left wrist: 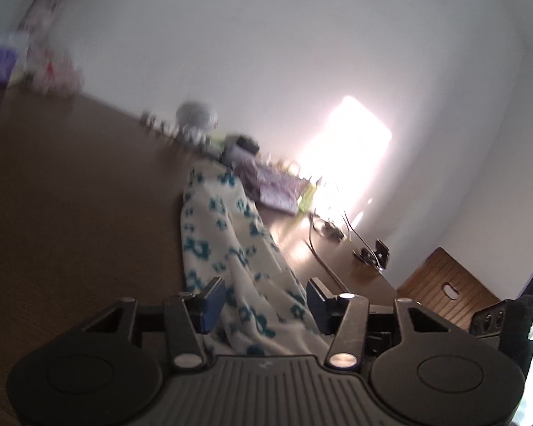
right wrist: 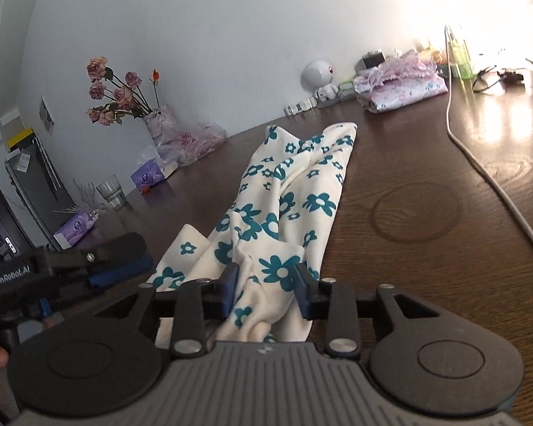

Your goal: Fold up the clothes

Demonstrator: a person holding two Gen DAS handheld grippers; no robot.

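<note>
The right gripper (right wrist: 266,289) stands with its jaws apart, the cream flowered garment (right wrist: 287,206) bunched between them and stretching away across the brown table (right wrist: 426,248). The left gripper (right wrist: 99,266) lies just left, beside the cloth.

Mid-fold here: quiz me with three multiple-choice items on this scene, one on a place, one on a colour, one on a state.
1. Where is the vase of roses?
A. At the table's far edge by the wall
B. On the chair
C. On the cloth

2. What colour are the flowers on the cloth?
A. Red
B. Teal
C. Black

3. How is the right gripper?
A. Shut on the cable
B. Open, cloth between its fingers
C. Open over bare table

Key: 1 A, it stands against the wall; 2 B, teal print on cream; 3 B, a wide gap shows, with cloth lying in it.
</note>
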